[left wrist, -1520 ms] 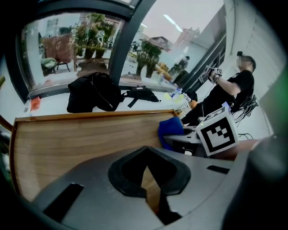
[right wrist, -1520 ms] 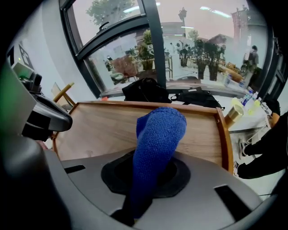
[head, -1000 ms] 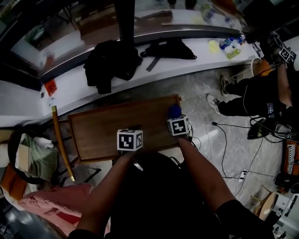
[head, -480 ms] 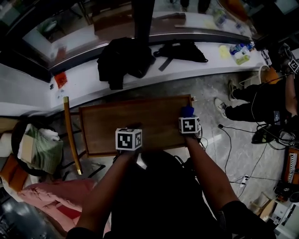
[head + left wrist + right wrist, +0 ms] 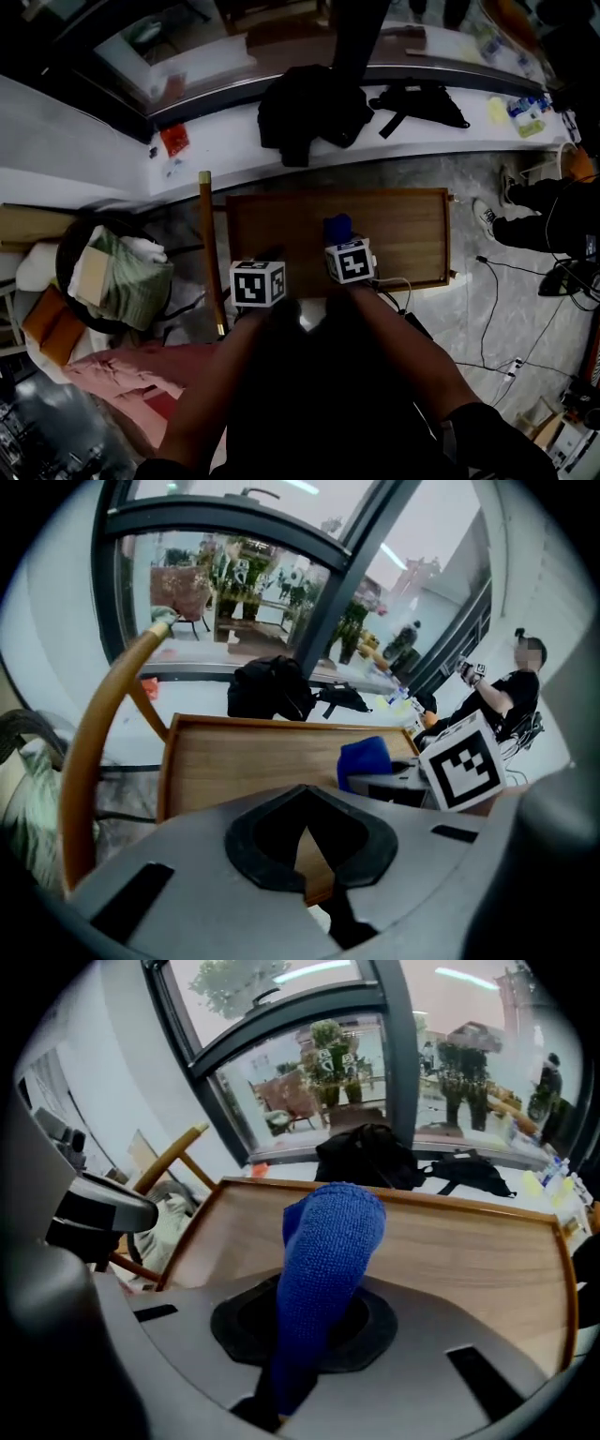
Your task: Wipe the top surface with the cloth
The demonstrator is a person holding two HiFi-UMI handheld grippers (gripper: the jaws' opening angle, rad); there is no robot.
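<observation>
A wooden table top (image 5: 403, 234) with a low raised rim fills the middle of the head view. My right gripper (image 5: 345, 251) is shut on a blue cloth (image 5: 337, 228), which sticks out ahead of the jaws and rests on the wood left of centre. From the right gripper view the blue cloth (image 5: 328, 1241) rises out of that gripper (image 5: 300, 1335) over the table top (image 5: 469, 1251). My left gripper (image 5: 262, 267) sits at the table's front left corner, shut and holding nothing. The left gripper (image 5: 309, 855) hovers over the near rim, with the blue cloth (image 5: 367, 758) off to its right.
A wooden chair with a curved back (image 5: 208, 253) stands against the table's left side. Left of it is a round seat with a green cloth (image 5: 112, 272). A black jacket (image 5: 305, 108) and black bag (image 5: 422, 101) lie on the white ledge. Cables (image 5: 487, 309) cross the floor; a person (image 5: 553, 206) sits right.
My right gripper has dragged the blue cloth leftward across the table, from the right edge to left of centre. The left gripper stays at the front edge.
</observation>
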